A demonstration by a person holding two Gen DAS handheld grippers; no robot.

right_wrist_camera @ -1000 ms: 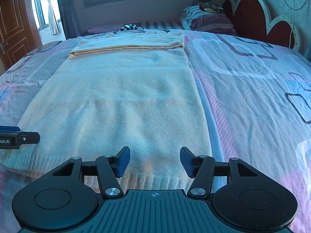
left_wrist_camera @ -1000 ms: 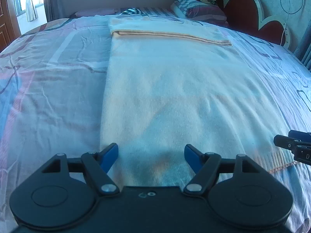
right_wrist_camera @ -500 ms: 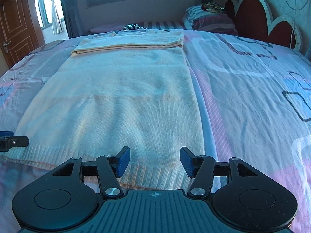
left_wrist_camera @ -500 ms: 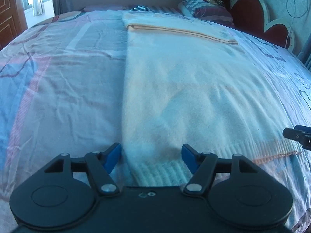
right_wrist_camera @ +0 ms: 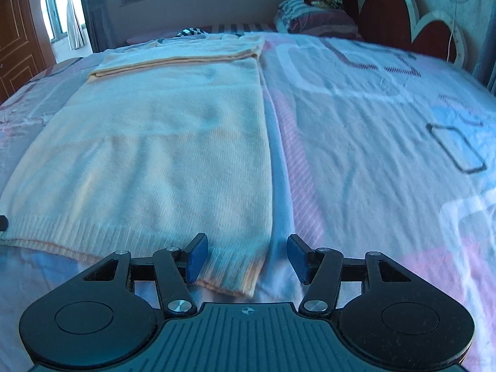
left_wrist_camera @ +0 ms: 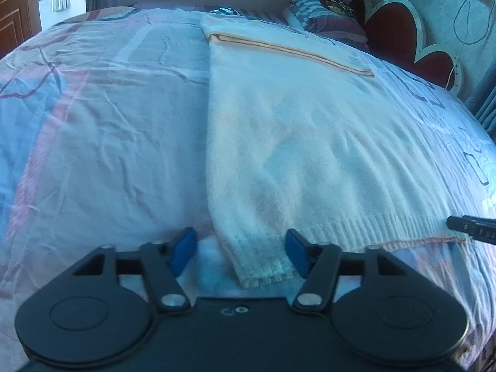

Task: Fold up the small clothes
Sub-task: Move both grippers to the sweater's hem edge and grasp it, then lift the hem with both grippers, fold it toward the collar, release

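A cream knit sweater (left_wrist_camera: 294, 130) lies flat on the bed, its far end folded back on itself. In the left wrist view my left gripper (left_wrist_camera: 240, 252) sits low over the near left hem corner. Its jaws are closing with the ribbed corner between them, and the left pad still stands clear of the knit. In the right wrist view the sweater (right_wrist_camera: 173, 142) runs away from me. My right gripper (right_wrist_camera: 248, 259) is open astride the near right hem corner. The tip of the right gripper (left_wrist_camera: 471, 228) shows at the hem's far side.
A patterned pink and blue bedsheet (left_wrist_camera: 108, 124) covers the bed on both sides of the sweater. Striped pillows (right_wrist_camera: 313, 15) and a red scalloped headboard (right_wrist_camera: 403, 15) stand at the back right. A wooden door (right_wrist_camera: 15, 46) is at the far left.
The left gripper slid left along the hem to its corner and its jaws narrowed. The right gripper slid right to the other corner. The sweater has not moved.
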